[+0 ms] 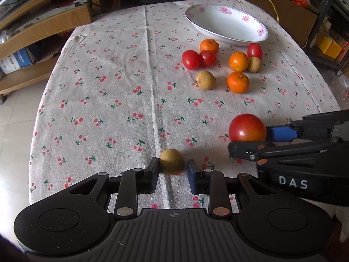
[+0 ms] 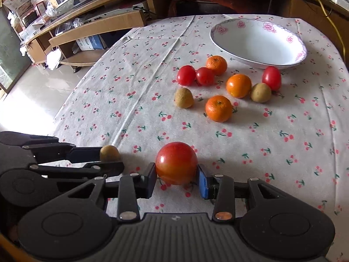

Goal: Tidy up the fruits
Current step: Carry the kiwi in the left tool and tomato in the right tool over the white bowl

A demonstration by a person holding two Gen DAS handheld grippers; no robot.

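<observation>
A round table (image 1: 98, 91) under a pale cloth printed with red cherries fills both views, and at its far right sits the wide white china bowl with pink flowers on its rim (image 1: 226, 25), nothing in it. The right wrist view alone looks down into the bowl's bare white bottom; the left wrist view catches it edge-on.

Near side now: the right gripper (image 2: 177, 173) has its fingers closed on a big glossy red tomato (image 2: 176, 162), black pad on the left and blue pad on the right, both touching the skin. The left wrist view shows that same tomato side-on at its right edge, poking past the black fingers.

The left gripper (image 1: 172, 167) brackets a small tan-brown round fruit (image 1: 171, 161): the black pad touches it, while the blue pad stands a sliver off, so whether the grip is closed I cannot tell. Only the right wrist view shows this fruit from the side, half hidden between the left fingers.

Between grippers and bowl lies the loose cluster: three orange mandarins (image 2: 218, 108), three small red tomatoes (image 2: 186, 75), two more tan-brown fruits (image 2: 183, 97). One small tomato sits just beside the bowl's near rim.
</observation>
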